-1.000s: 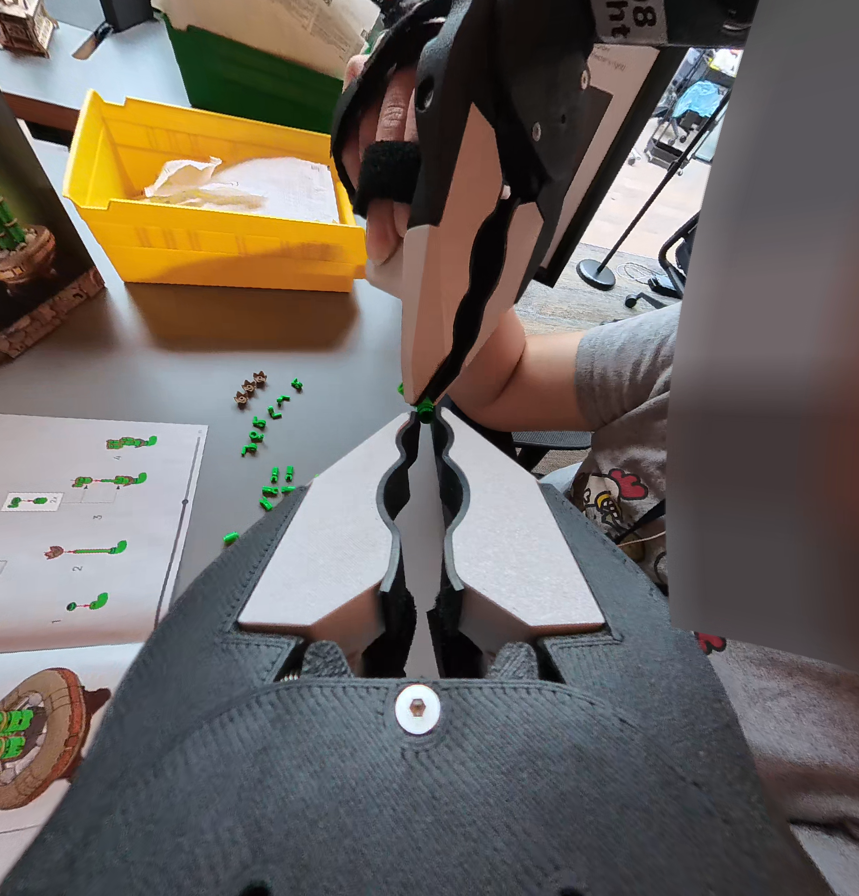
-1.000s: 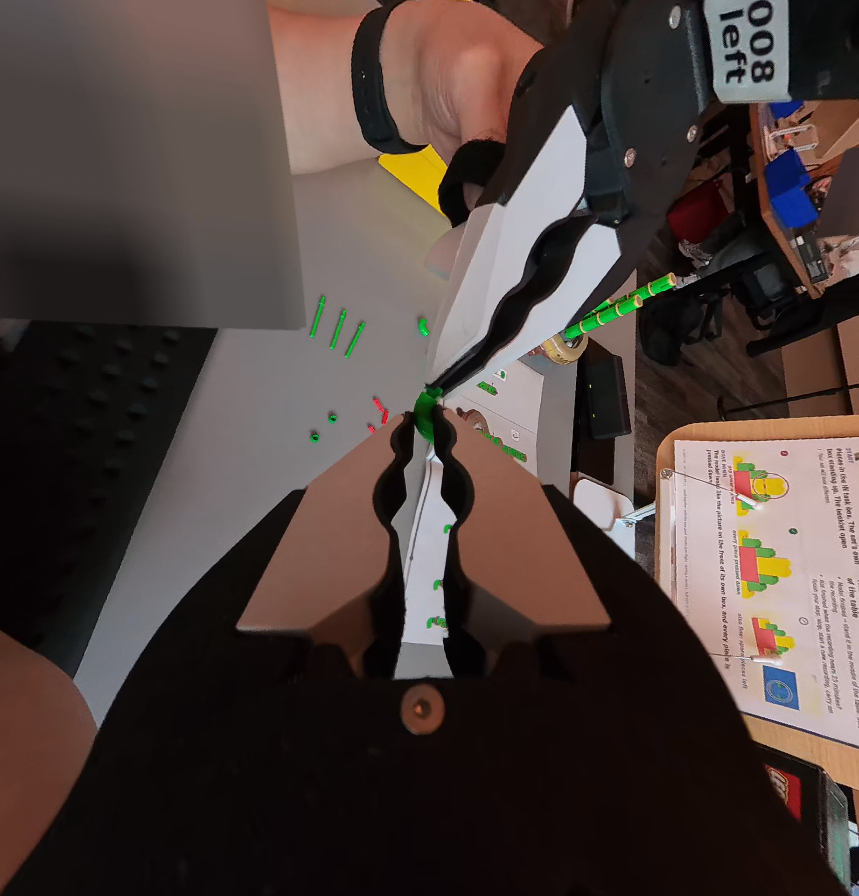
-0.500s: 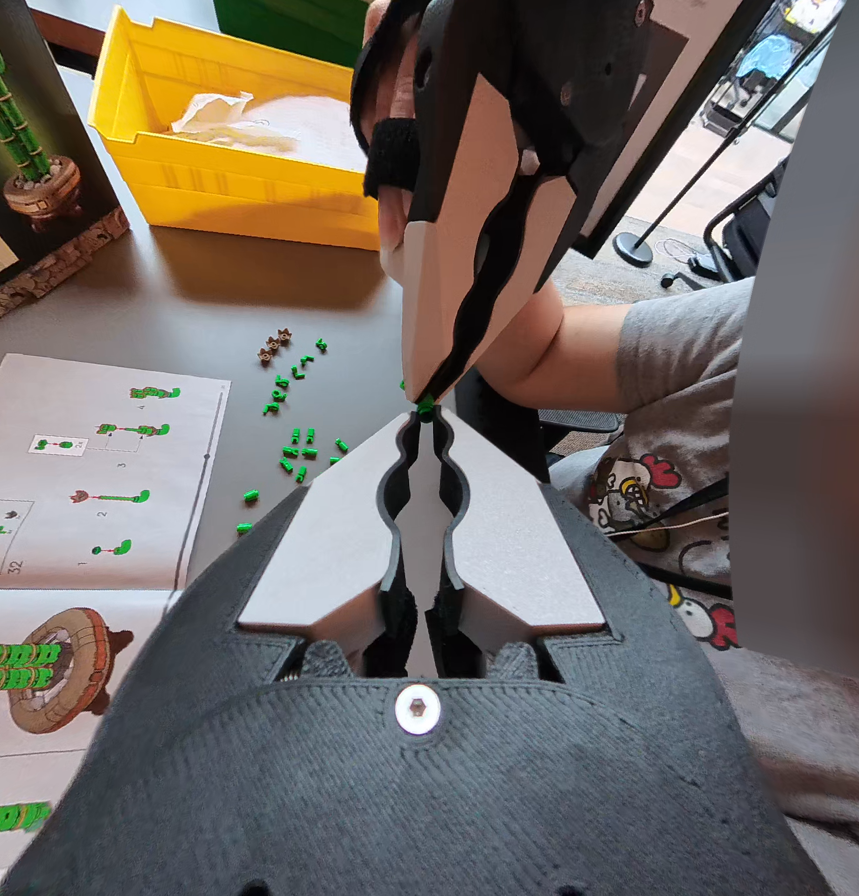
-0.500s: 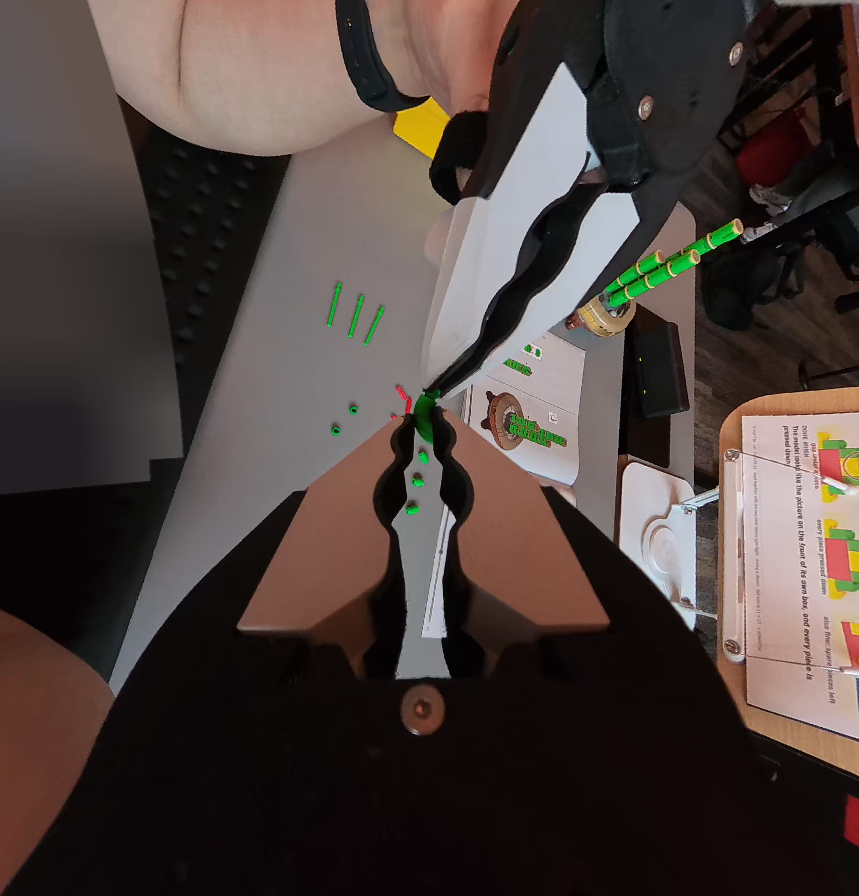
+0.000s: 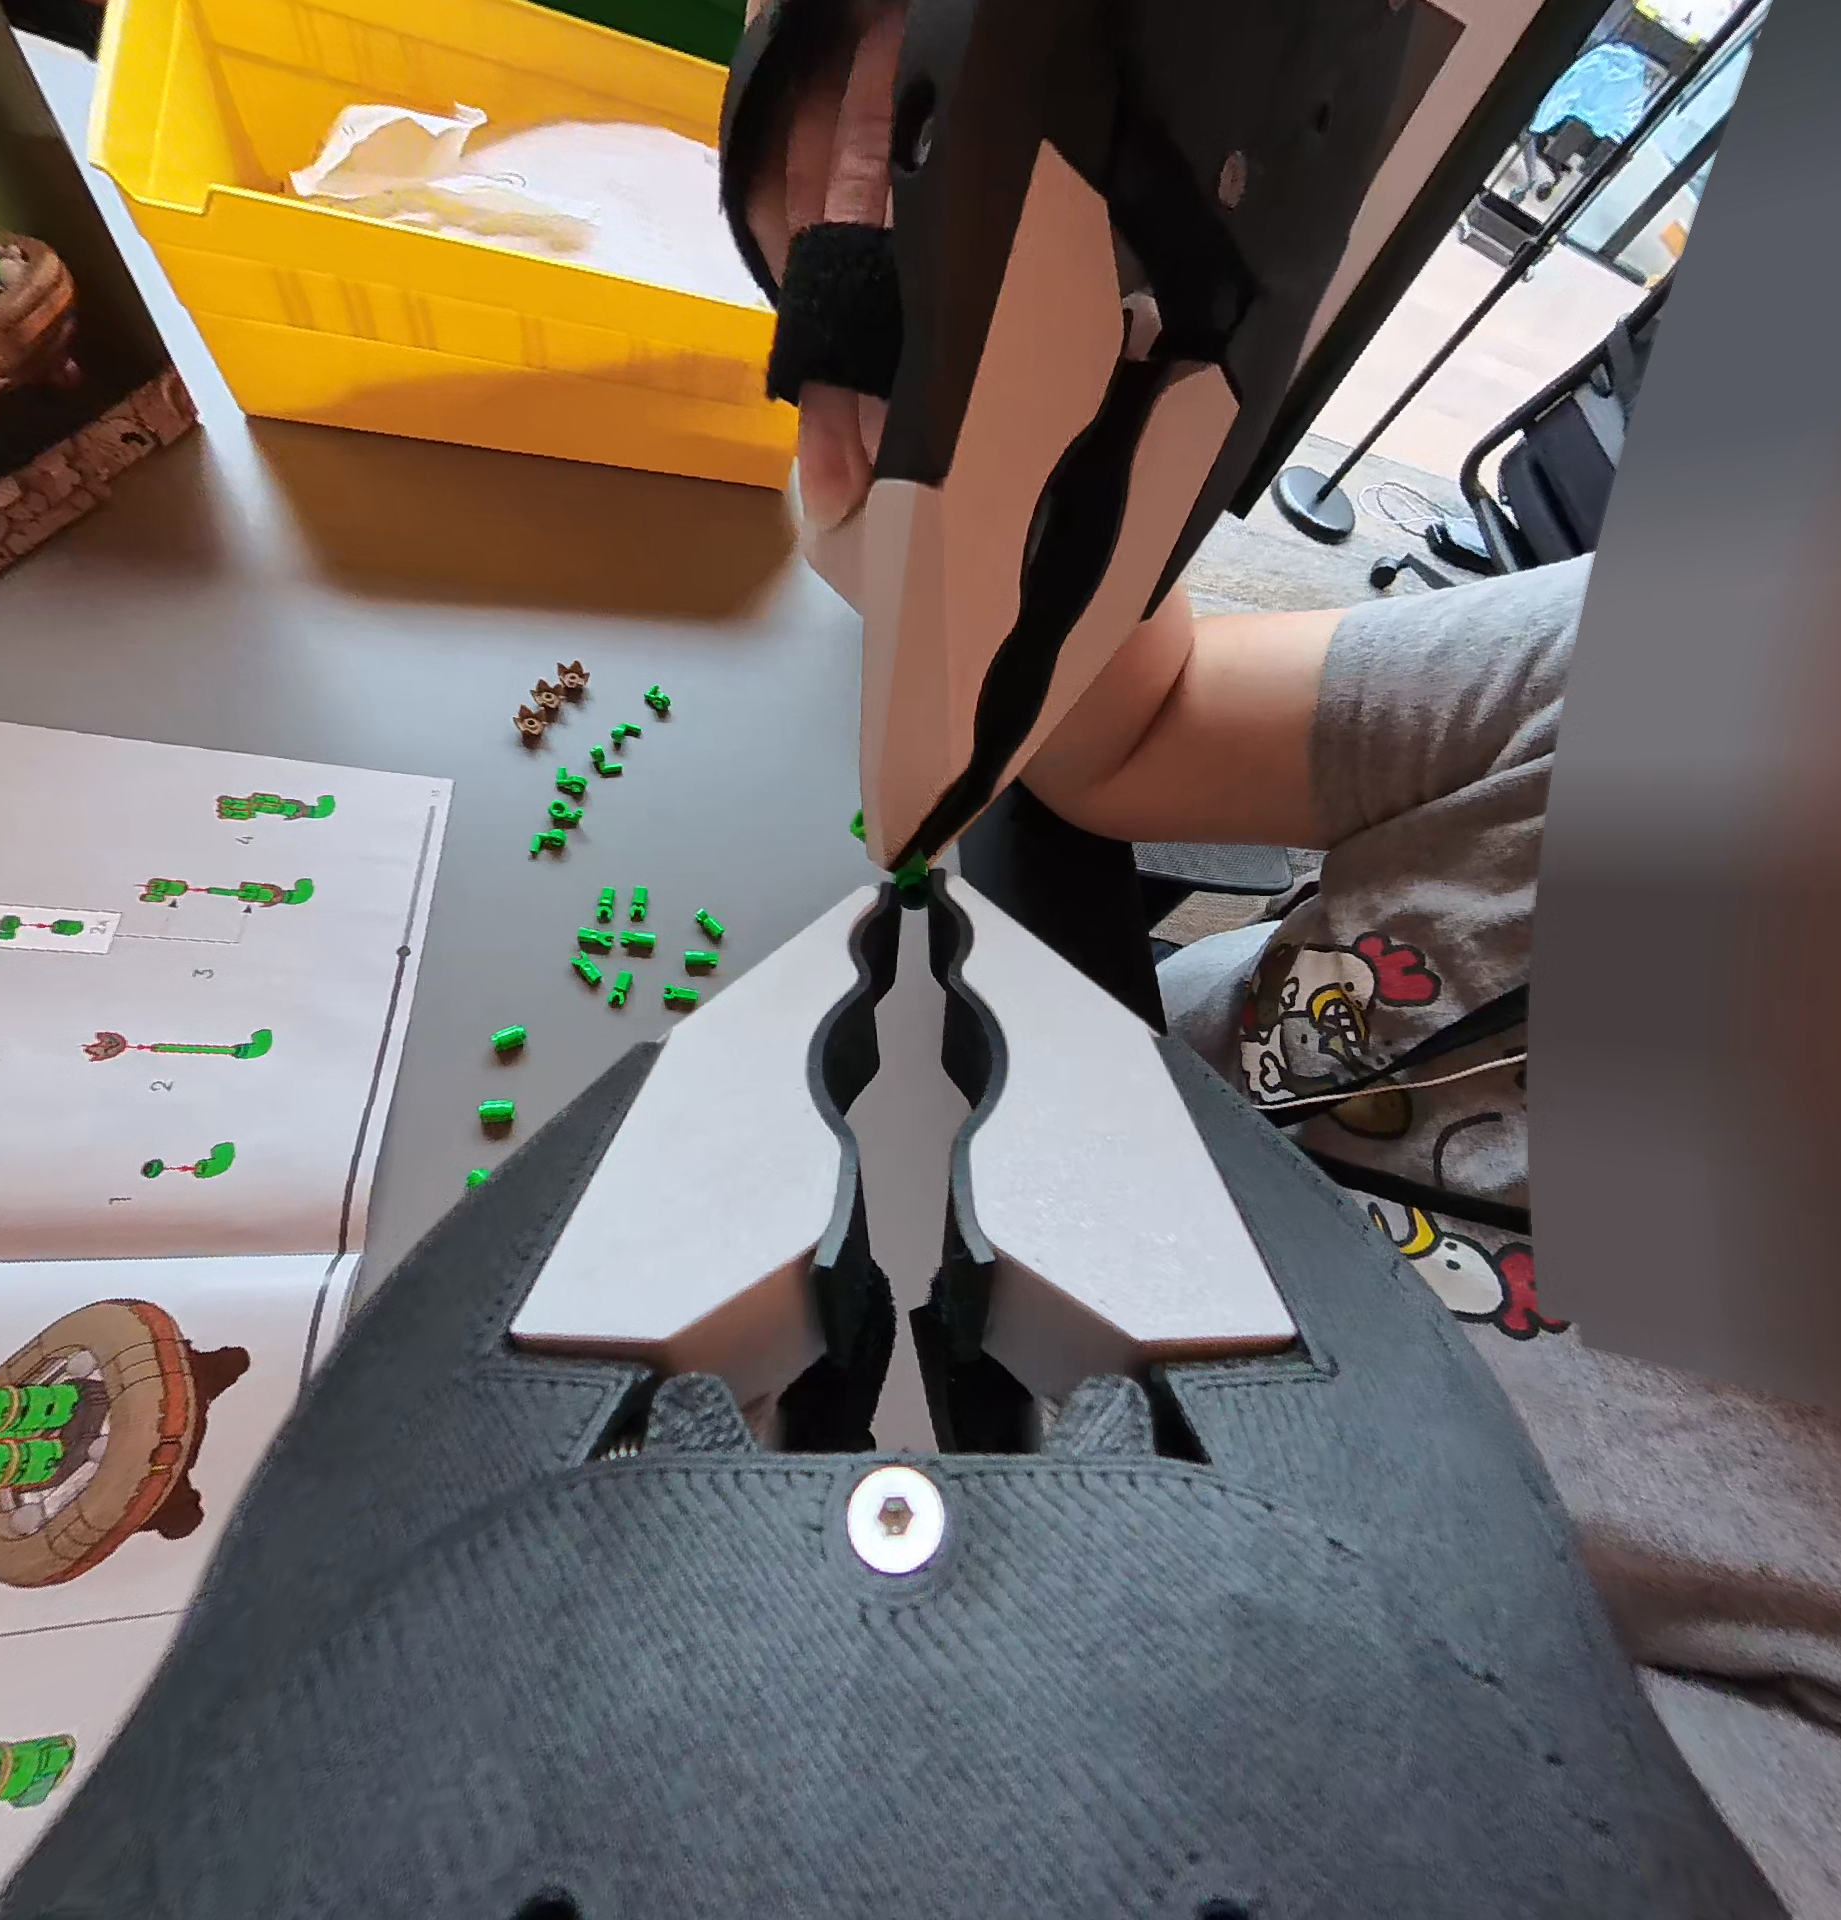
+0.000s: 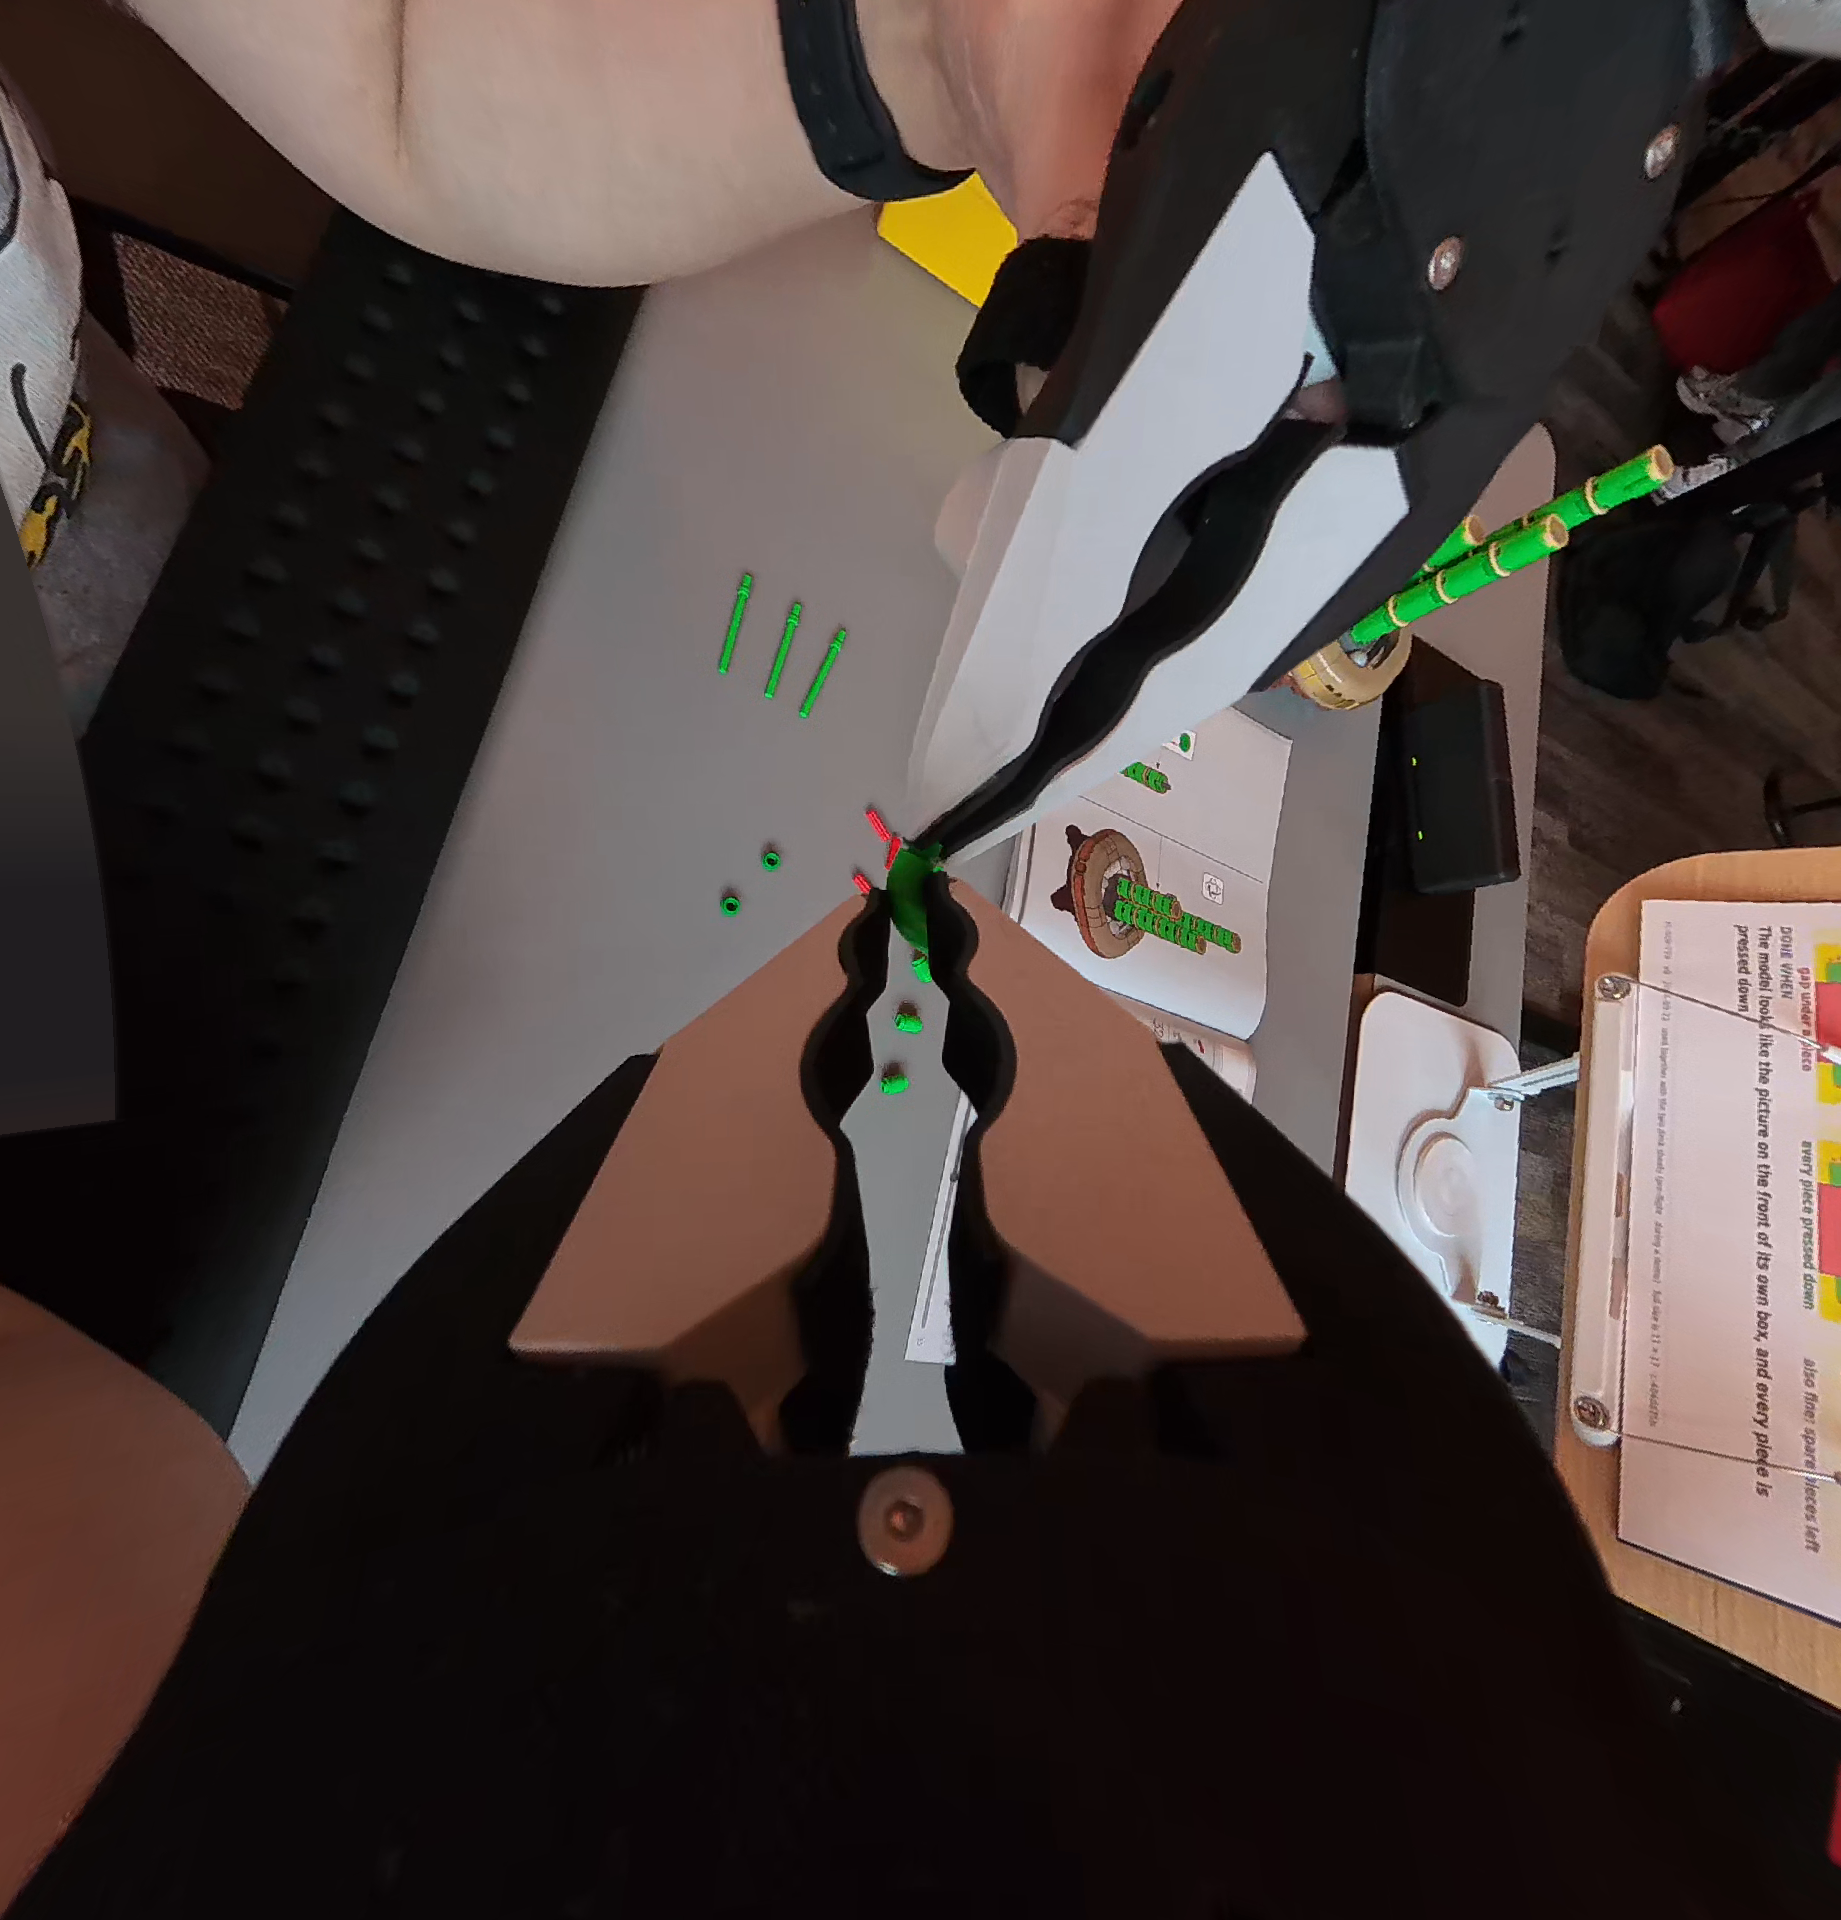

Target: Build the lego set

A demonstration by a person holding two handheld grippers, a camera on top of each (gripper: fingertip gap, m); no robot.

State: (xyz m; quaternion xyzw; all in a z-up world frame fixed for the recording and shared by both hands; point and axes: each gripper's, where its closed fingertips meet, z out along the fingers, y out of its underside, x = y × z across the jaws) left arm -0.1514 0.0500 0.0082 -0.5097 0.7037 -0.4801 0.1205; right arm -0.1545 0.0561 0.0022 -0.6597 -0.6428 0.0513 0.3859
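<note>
Two grippers meet tip to tip above the table [image 5: 396,582], joining a tiny green piece.

Largest first: the yellow bin [image 5: 428,291] and instruction booklet [image 5: 168,987] sit behind and beside scattered green pieces [image 5: 635,945]. The left gripper [image 5: 908,896] and right gripper [image 6: 911,896] are each clenched on the small green piece [image 6: 911,883] held between their tips, above the table. Misaligned tips or uneven squeeze could likely pop it out, and it would be hard to find among the loose parts below.
</note>
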